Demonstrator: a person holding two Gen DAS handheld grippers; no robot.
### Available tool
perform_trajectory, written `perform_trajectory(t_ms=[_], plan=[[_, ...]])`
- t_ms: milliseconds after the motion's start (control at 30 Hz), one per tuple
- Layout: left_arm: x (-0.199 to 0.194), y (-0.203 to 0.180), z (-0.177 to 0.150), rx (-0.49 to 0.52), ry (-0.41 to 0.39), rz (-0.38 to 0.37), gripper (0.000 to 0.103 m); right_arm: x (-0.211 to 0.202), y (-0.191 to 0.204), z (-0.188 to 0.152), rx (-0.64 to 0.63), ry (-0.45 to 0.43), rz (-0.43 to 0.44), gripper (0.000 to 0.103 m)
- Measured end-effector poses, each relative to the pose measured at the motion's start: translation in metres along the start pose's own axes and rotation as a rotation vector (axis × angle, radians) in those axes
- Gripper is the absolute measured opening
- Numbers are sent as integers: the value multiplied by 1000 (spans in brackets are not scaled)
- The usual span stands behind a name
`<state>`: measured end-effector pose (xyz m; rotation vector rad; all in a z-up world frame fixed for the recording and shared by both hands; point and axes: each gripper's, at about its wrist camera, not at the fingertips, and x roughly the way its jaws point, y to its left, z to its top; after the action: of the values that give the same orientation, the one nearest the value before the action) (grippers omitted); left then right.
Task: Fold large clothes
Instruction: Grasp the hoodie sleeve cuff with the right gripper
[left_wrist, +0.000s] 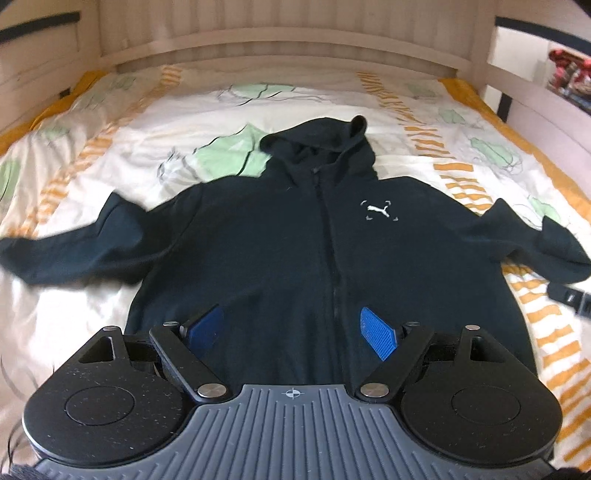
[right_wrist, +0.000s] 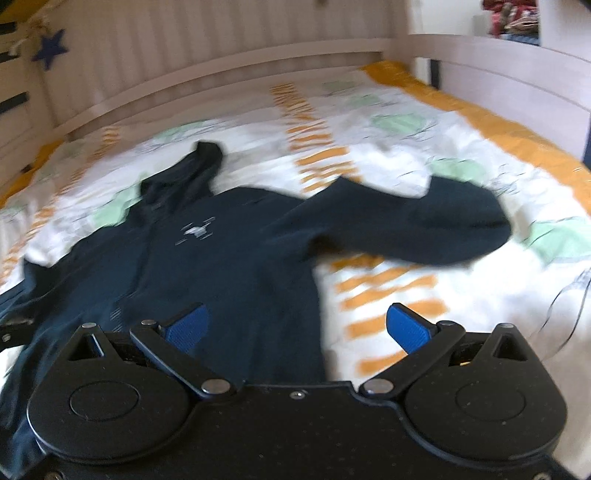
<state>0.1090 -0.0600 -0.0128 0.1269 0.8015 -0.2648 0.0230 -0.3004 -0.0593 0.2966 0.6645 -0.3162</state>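
Dark navy zip-up hoodie (left_wrist: 295, 236): flat, front up, sleeves out – on the white, orange and green bedsheet (left_wrist: 110, 129).
Left gripper (left_wrist: 291, 332): wide open, holding nothing.
Right gripper (right_wrist: 295, 326): wide open – holding nothing.

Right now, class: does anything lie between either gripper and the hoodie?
Nothing visible does. The hoodie lies spread flat on the bedspread, and both the left gripper and right gripper are open above its lower part, holding nothing.
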Motion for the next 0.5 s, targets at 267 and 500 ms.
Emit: perform_trajectory(t_ms=[267,500], plan=[[35,-25,19,63,42,-34,81,30,-41,44,10,-41,-153,103],[59,-38,30,86,84,-53,81,60,-69,67,-9,-45,-258,103]])
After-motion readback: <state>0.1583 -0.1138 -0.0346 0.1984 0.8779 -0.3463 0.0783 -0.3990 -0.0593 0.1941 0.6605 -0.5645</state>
